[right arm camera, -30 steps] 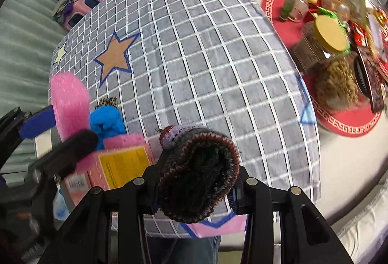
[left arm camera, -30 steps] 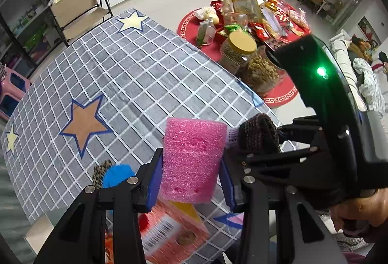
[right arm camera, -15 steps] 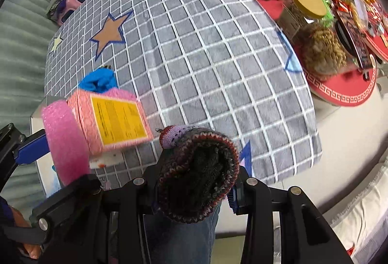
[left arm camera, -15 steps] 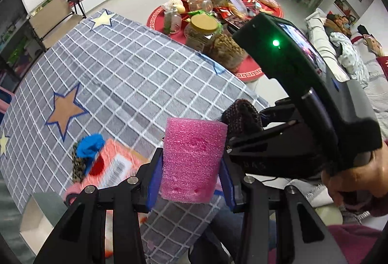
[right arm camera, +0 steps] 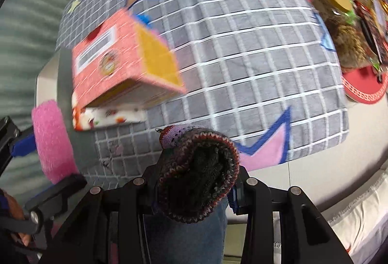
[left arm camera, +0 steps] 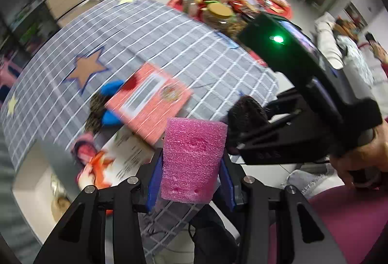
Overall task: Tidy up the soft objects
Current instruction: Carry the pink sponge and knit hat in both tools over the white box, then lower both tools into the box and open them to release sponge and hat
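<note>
My left gripper [left arm camera: 191, 176] is shut on a pink foam cylinder [left arm camera: 192, 159], upright between its blue pads; the same pink foam cylinder [right arm camera: 52, 140] shows at the left edge of the right wrist view. My right gripper [right arm camera: 196, 181] is shut on a dark knitted sock [right arm camera: 198, 174] with a striped cuff, and that dark knitted sock [left arm camera: 247, 113] sits just right of the foam in the left wrist view. Both grippers hang past the near edge of a table with a grey checked cloth [right arm camera: 242, 45]. A blue soft toy [left arm camera: 110, 104] lies on the cloth behind a pink carton [left arm camera: 148, 101].
The pink carton [right arm camera: 121, 62] overhangs a white bin [left arm camera: 31, 193] beside the table, with printed soft items inside. A red round mat [right arm camera: 361, 84] holds jars and snack packets at the far right. A person's jeans-clad leg [right arm camera: 184, 239] is below the grippers.
Both grippers have drawn back off the table toward its near edge, each still holding its object. The carton and the white bin have come into fuller view.
</note>
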